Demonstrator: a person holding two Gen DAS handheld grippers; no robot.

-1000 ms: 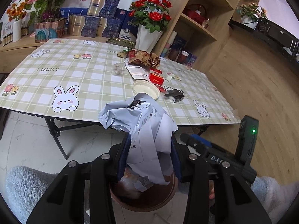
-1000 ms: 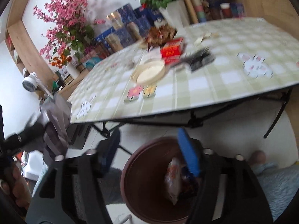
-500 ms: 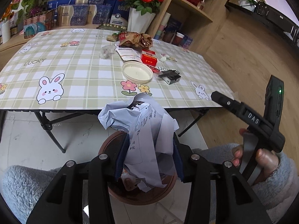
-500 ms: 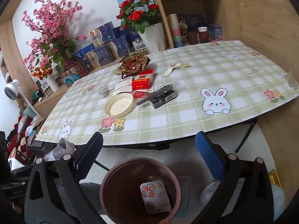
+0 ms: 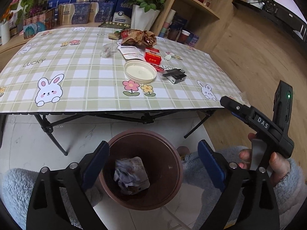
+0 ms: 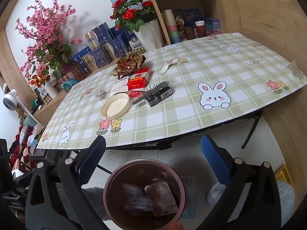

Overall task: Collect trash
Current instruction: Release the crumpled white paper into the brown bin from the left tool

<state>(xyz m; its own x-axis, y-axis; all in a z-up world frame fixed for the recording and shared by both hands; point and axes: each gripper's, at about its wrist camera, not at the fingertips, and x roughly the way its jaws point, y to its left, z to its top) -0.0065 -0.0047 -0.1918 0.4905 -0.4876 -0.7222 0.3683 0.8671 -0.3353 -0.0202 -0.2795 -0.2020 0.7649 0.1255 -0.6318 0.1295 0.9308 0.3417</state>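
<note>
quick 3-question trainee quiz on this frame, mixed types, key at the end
1. True or false: the left gripper holds crumpled paper.
2. Where is the crumpled paper now? A) on the table B) in the brown bin C) on the floor
3. Fill in: the round lid on the table lies next to a ___ box.

Key: 1 false, its jaws have just been opening and nothing is between them; 2 B; 3 red.

Two wrist fisheyes angled downward, near a brown bin at 6 o'clock, both sharing the checked table toward 12
</note>
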